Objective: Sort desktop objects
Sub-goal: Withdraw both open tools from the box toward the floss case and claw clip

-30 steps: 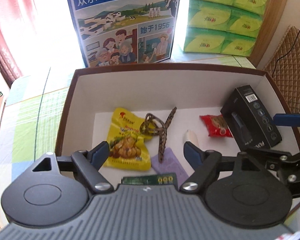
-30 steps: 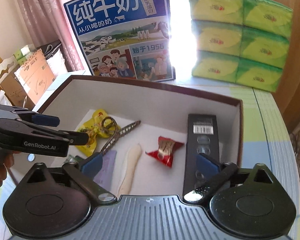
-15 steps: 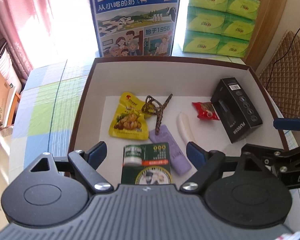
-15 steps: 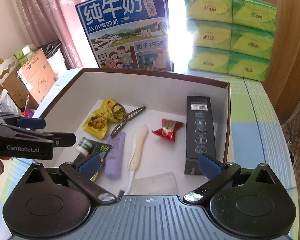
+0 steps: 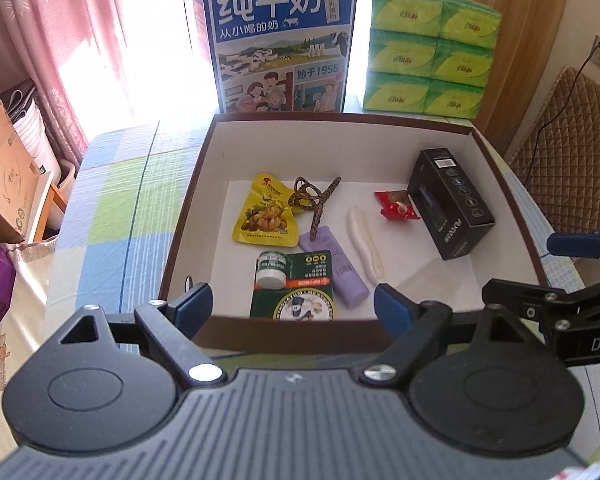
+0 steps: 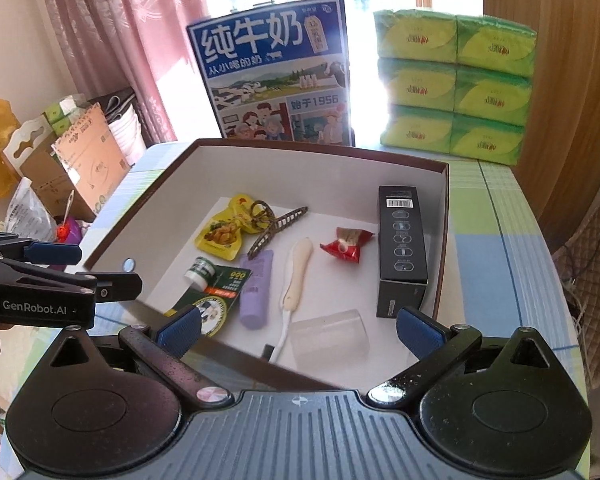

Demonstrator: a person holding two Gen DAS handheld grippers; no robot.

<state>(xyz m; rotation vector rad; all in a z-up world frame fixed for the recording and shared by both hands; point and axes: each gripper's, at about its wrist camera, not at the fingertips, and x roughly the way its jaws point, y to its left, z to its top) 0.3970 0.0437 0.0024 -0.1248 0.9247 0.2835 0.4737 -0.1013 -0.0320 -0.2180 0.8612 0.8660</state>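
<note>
A brown box with white inside (image 5: 340, 122) (image 6: 443, 216) holds a yellow snack packet (image 5: 266, 216) (image 6: 220, 232), a hair clip (image 5: 318, 200) (image 6: 278, 226), a purple tube (image 5: 338, 266) (image 6: 256, 288), a green card with a small jar (image 5: 294, 284) (image 6: 212, 284), a white toothbrush (image 5: 366, 242) (image 6: 296, 276), a red candy (image 5: 396, 206) (image 6: 346, 242), a black carton (image 5: 450, 204) (image 6: 402, 244) and a clear case (image 6: 330, 338). My left gripper (image 5: 293, 305) is open and empty at the box's near edge. My right gripper (image 6: 299, 326) is open and empty at the near right.
A blue milk carton (image 5: 280, 44) (image 6: 276, 76) and stacked green tissue packs (image 5: 428, 48) (image 6: 454, 80) stand behind the box. Cardboard boxes (image 6: 80, 160) and a pink curtain (image 5: 40, 40) lie beyond the table's left edge. A chair (image 5: 568, 144) stands at the right.
Both grippers have drawn back and up from the box, still open and empty. The green card, jar and clear case have come into view.
</note>
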